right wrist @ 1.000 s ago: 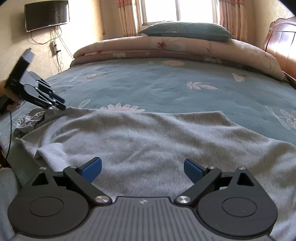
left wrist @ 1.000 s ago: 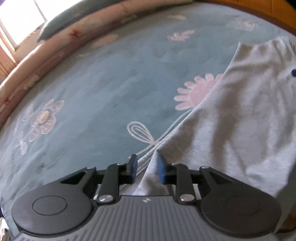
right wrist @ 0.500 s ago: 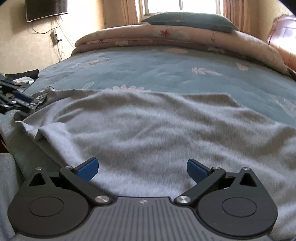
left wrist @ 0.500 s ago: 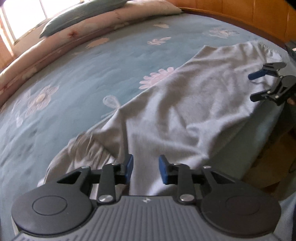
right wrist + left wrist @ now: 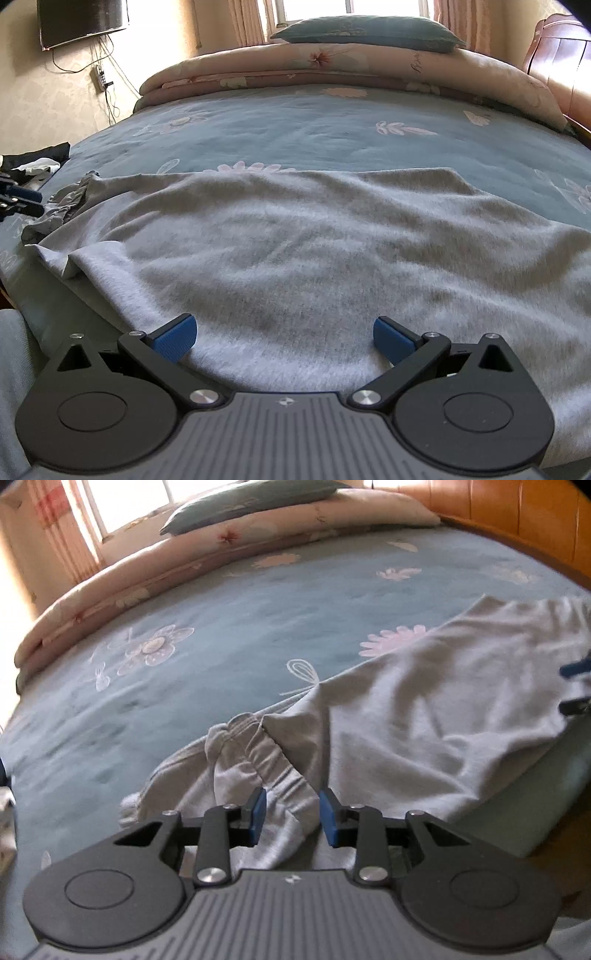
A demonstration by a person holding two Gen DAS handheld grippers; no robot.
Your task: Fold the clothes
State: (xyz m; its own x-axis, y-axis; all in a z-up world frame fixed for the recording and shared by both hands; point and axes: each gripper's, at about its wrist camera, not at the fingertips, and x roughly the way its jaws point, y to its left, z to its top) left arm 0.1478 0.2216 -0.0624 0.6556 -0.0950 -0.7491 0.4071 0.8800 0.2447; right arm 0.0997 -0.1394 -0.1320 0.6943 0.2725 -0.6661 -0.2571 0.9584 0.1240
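A grey garment [image 5: 424, 709] lies spread across the near edge of the blue flowered bed sheet [image 5: 221, 627]. Its gathered elastic waistband [image 5: 273, 771] is bunched at the left end. My left gripper [image 5: 291, 812] hovers right over that waistband, its jaws partly apart, the band lying in the gap without being pinched. My right gripper [image 5: 284, 338] is wide open, low over the flat grey garment [image 5: 314, 240], nothing between its fingers. Each gripper shows in the other's view: the right gripper [image 5: 574, 686] at the far right, the left gripper [image 5: 18, 199] at the far left.
A folded pink quilt [image 5: 351, 62] with a teal pillow [image 5: 369, 31] on top lies along the far side of the bed. A wooden bed frame [image 5: 565, 66] stands at the right. Dark clothes [image 5: 40, 162] lie beyond the bed's left edge. A wall-mounted TV [image 5: 81, 18] hangs at the upper left.
My left gripper pulled back from the garment's long edge to its bunched waistband end and its jaws widened a little, letting the cloth go. The right gripper stayed open and barely moved.
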